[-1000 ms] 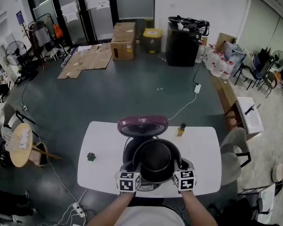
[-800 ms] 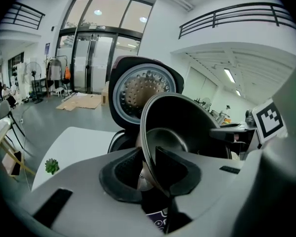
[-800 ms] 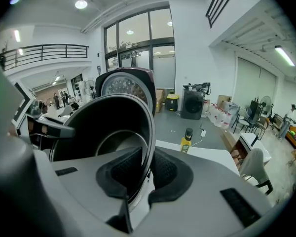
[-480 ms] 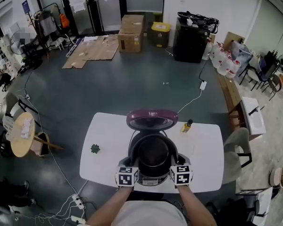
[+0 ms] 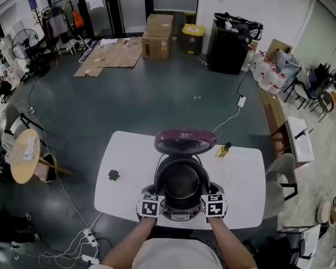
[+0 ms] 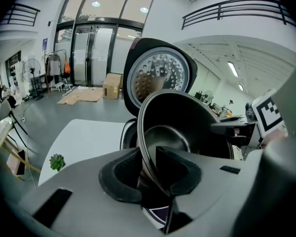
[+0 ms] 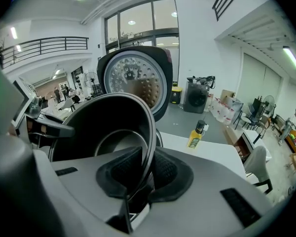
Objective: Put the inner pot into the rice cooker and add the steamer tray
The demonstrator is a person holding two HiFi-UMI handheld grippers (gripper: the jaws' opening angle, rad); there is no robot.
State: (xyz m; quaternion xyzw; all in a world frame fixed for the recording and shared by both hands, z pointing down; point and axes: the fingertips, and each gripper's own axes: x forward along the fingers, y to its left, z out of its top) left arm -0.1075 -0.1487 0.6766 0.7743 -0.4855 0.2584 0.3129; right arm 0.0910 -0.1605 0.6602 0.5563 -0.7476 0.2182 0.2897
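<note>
Head view looks down on a rounded white worktop (image 5: 123,161) carrying a black rice cooker (image 5: 179,214) with its maroon lid raised. A dark round metal inner pot (image 5: 182,181) hangs in the cooker's opening, its rim above the cooker's. On opposite sides of the pot, the left tool (image 6: 149,168) and the right tool (image 7: 146,168) each clamp that rim. A yellow bottle (image 5: 224,149) and a small green plant (image 5: 113,175) stand nearby.

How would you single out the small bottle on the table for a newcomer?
Find the white table with the rice cooker in its middle. Just right of the cooker's raised purple lid stands the bottle. It alone is yellow with a dark cap; the only other small thing, a green plant, sits far left.
</note>
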